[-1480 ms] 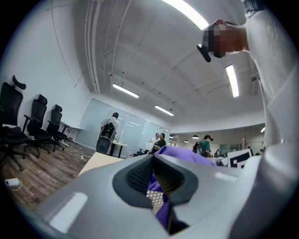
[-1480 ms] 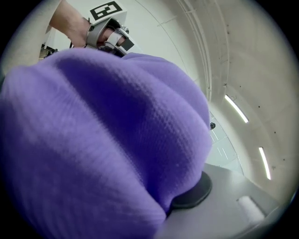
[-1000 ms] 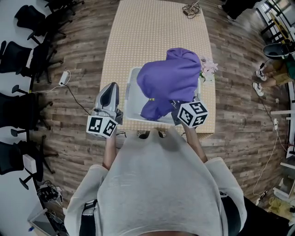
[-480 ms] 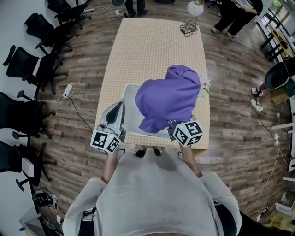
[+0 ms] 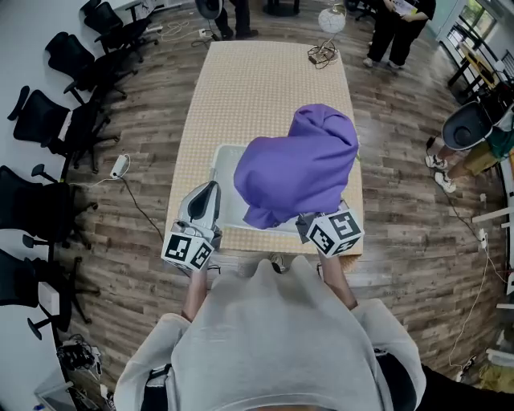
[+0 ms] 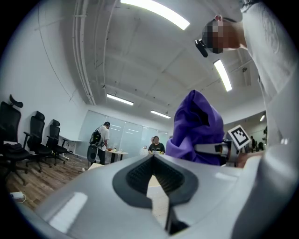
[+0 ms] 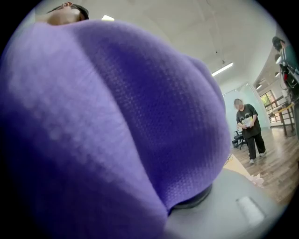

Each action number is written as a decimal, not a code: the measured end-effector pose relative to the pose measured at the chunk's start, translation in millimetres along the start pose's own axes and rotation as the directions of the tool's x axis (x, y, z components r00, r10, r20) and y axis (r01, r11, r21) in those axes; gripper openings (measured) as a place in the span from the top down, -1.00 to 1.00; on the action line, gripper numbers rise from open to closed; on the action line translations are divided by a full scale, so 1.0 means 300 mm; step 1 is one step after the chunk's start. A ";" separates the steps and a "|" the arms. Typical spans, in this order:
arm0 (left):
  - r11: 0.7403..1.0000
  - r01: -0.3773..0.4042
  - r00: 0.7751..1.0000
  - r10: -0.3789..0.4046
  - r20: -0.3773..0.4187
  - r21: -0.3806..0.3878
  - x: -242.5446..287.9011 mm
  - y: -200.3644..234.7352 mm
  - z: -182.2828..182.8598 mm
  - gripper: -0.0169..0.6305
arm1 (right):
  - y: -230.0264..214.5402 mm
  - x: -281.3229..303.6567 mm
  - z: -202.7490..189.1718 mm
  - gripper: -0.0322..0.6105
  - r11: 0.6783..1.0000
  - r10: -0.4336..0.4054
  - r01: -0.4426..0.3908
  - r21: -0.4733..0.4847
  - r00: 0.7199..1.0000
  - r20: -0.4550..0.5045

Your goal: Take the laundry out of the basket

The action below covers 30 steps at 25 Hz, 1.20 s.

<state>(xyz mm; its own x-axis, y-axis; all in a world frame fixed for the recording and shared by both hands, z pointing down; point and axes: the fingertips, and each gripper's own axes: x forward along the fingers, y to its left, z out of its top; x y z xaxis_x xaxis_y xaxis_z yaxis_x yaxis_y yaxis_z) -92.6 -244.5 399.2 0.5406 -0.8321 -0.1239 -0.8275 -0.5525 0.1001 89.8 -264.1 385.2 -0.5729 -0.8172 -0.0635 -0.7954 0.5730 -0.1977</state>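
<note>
A bulky purple garment (image 5: 301, 164) hangs above the white basket (image 5: 222, 160), which stands at the near end of the beige table (image 5: 265, 80). My right gripper (image 5: 312, 218) is shut on the garment's lower edge, and the cloth hides its jaws. The purple cloth (image 7: 117, 126) fills nearly the whole right gripper view. My left gripper (image 5: 209, 191) hovers by the basket's left rim, its jaws together with nothing between them. From the left gripper view I see the lifted garment (image 6: 198, 126) and the right gripper's marker cube (image 6: 238, 135) beyond my left gripper (image 6: 152, 158).
Black office chairs (image 5: 56, 120) line the floor on the left, with a power strip and cable (image 5: 119, 166) beside the table. A lamp and cables (image 5: 328, 32) lie at the table's far end. People (image 5: 397, 24) stand beyond it and at the right.
The right gripper has lifted the purple garment higher out of the basket. The left gripper has shifted a little beside the basket's left rim, still shut.
</note>
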 end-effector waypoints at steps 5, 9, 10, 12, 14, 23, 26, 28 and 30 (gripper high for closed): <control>0.999 0.046 0.999 -0.045 0.024 -0.007 -0.116 -0.011 0.024 0.91 | 0.136 -0.060 0.030 0.05 1.000 -0.005 0.006 -0.027 1.000 0.023; 0.997 0.081 0.996 -0.081 0.032 -0.006 -0.248 -0.001 0.052 0.91 | 0.283 -0.103 0.071 0.05 0.997 -0.001 0.005 -0.071 0.998 0.062; 0.996 0.089 0.996 -0.089 0.032 -0.008 -0.285 -0.002 0.053 0.91 | 0.318 -0.124 0.073 0.05 0.997 -0.010 0.015 -0.082 0.998 0.069; 0.994 0.104 0.994 -0.103 0.038 -0.016 -0.360 -0.007 0.061 0.91 | 0.388 -0.169 0.067 0.05 0.996 -0.023 0.030 -0.087 0.997 0.074; 0.993 0.113 0.993 -0.112 0.044 -0.023 -0.436 -0.010 0.074 0.91 | 0.461 -0.213 0.046 0.05 0.996 -0.039 0.045 -0.081 0.997 0.070; 0.985 0.169 0.985 -0.168 0.039 -0.037 -0.666 -0.124 0.109 0.91 | 0.646 -0.446 -0.081 0.05 0.992 -0.120 0.121 -0.039 0.993 0.020; 0.985 0.167 0.986 -0.166 0.033 -0.041 -0.726 -0.177 0.107 0.92 | 0.664 -0.533 -0.119 0.05 0.990 -0.139 0.139 -0.020 0.990 0.007; 0.985 0.165 0.986 -0.164 0.029 -0.043 -0.766 -0.218 0.100 0.91 | 0.674 -0.596 -0.142 0.05 0.990 -0.144 0.144 -0.006 0.990 0.000; 0.986 0.163 0.986 -0.162 0.027 -0.039 -0.791 -0.270 0.102 0.91 | 0.674 -0.660 -0.148 0.05 0.989 -0.146 0.146 0.004 0.989 -0.002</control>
<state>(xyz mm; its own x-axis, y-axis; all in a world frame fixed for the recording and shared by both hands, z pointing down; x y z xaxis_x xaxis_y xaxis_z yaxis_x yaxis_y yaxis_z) -158.5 -0.7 390.3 0.6631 -0.7300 -0.1654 -0.7217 -0.6822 0.1174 33.5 16.4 401.3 -0.4510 -0.8919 -0.0325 -0.8697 0.4474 -0.2084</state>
